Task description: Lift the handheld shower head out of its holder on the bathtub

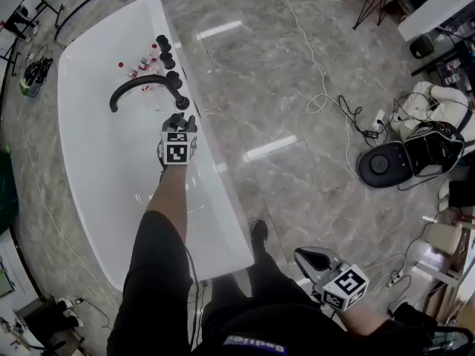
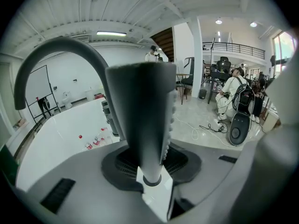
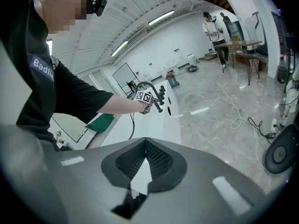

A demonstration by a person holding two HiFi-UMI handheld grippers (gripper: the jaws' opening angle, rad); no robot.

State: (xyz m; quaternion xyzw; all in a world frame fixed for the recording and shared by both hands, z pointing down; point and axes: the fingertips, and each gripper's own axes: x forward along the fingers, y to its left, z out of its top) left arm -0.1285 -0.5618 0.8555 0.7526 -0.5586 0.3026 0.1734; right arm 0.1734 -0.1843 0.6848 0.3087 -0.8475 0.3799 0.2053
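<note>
The black handheld shower head (image 2: 140,125) stands upright in its holder on the rim of the white bathtub (image 1: 89,184). My left gripper (image 1: 180,119) reaches over the rim and is shut on its handle, with the pads (image 2: 180,160) pressed around it. In the head view the gripper hides most of the handle. The curved black faucet spout (image 1: 137,86) rises just beyond, and in the left gripper view the spout (image 2: 56,48) arches behind the handle. My right gripper (image 1: 309,256) hangs low beside the tub's near end, shut and holding nothing; its jaws (image 3: 138,174) meet.
Black tap knobs (image 1: 165,50) line the rim past the faucet. Small red-capped bottles (image 1: 137,69) lie in the tub. On the marble floor to the right are a white cable (image 1: 312,65) and a round black device (image 1: 382,165) with cords. The person's shoe (image 1: 258,233) is by the tub.
</note>
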